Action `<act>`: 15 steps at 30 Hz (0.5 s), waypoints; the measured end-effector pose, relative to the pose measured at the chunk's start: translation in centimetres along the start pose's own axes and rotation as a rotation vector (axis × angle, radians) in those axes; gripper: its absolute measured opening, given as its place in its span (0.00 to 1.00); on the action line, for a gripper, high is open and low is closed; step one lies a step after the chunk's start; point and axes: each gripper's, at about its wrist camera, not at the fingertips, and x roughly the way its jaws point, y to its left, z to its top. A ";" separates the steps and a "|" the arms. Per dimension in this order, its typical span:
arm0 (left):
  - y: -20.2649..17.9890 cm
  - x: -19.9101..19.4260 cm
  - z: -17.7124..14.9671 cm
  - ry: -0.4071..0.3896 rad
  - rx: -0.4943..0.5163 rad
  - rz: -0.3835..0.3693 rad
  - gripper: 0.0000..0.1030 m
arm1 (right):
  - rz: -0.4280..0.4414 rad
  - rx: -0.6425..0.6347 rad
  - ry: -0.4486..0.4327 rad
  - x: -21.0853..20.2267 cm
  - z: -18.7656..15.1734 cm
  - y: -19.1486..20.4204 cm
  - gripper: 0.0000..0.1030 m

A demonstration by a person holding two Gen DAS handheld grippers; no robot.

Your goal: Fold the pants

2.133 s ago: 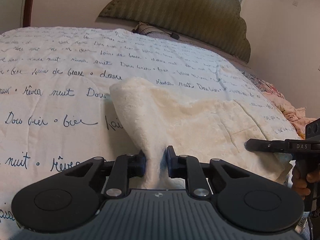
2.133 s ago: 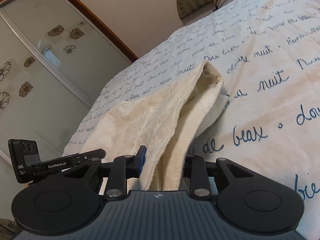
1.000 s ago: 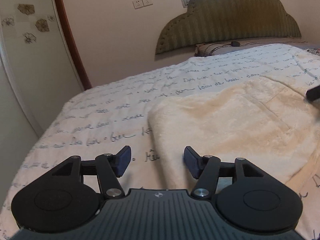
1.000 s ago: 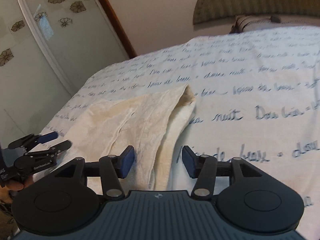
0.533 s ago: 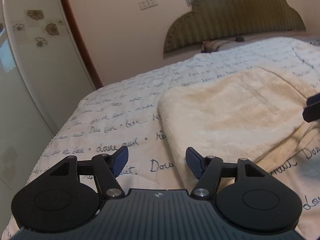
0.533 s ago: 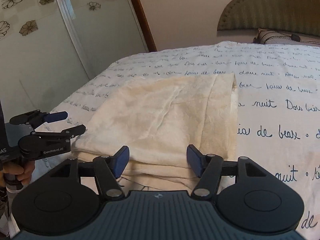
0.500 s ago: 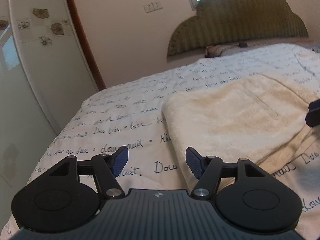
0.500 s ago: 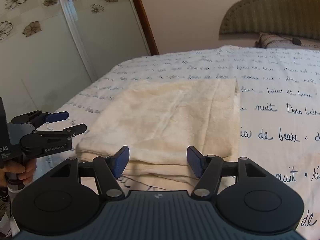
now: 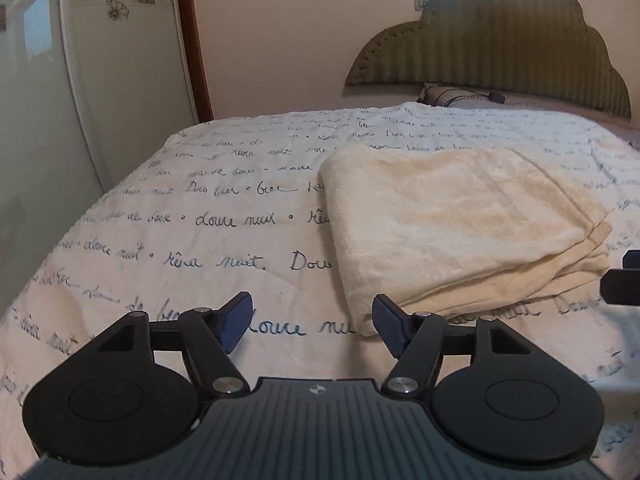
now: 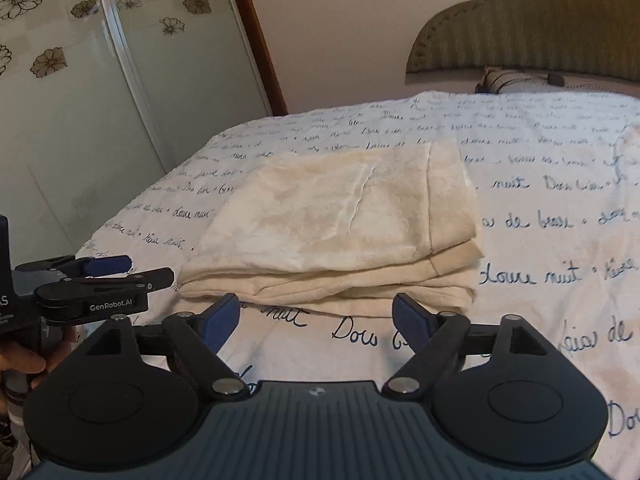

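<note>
The cream fleece pants (image 9: 452, 224) lie folded in a flat, layered rectangle on the bed; they also show in the right wrist view (image 10: 340, 224). My left gripper (image 9: 312, 322) is open and empty, just short of the stack's near left corner. My right gripper (image 10: 316, 318) is open and empty, just short of the stack's near edge. The left gripper also shows at the left edge of the right wrist view (image 10: 116, 268), held by a hand, open, beside the stack. A tip of the right gripper (image 9: 624, 284) shows at the right edge of the left wrist view.
The bed has a white cover with blue script (image 9: 224, 220). A green scalloped headboard (image 9: 500, 48) and a pillow (image 9: 452, 98) are at the far end. Sliding wardrobe doors with flower decals (image 10: 80, 80) stand to the left of the bed.
Both grippers let go of the pants, which they pinched two seconds ago, and opened. Both have drawn back toward the bed's near edge, and the folded stack lies still.
</note>
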 end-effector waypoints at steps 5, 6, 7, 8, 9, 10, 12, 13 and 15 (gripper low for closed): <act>-1.1 -1.9 -0.8 0.013 -0.075 -0.092 0.80 | -0.100 -0.023 0.005 -2.5 1.0 2.7 0.89; -1.5 -2.0 -1.0 0.015 -0.073 -0.096 0.81 | -0.067 0.012 0.011 -3.1 1.2 2.8 0.89; -1.9 -2.0 -1.4 0.017 -0.071 -0.092 0.81 | -0.007 0.047 0.008 -4.0 1.3 2.6 0.89; -2.3 -2.0 -1.7 0.023 -0.071 -0.086 0.81 | 0.056 0.080 0.003 -4.5 1.4 2.5 0.92; -2.5 -1.8 -2.0 0.033 -0.076 -0.081 0.81 | 0.102 0.105 -0.003 -4.8 1.4 2.4 0.95; -2.7 -1.7 -2.3 0.042 -0.084 -0.080 0.81 | 0.115 0.111 -0.011 -4.8 1.2 2.6 1.00; -2.7 -1.2 -2.8 0.058 -0.101 -0.083 0.82 | 0.024 0.063 -0.017 -4.2 0.6 3.1 1.00; -2.6 -0.9 -3.1 0.064 -0.108 -0.077 0.82 | -0.047 0.022 -0.012 -3.4 0.2 3.4 1.00; -2.6 -0.4 -3.4 0.079 -0.112 -0.066 0.82 | -0.158 -0.070 -0.007 -1.8 -1.0 3.9 1.00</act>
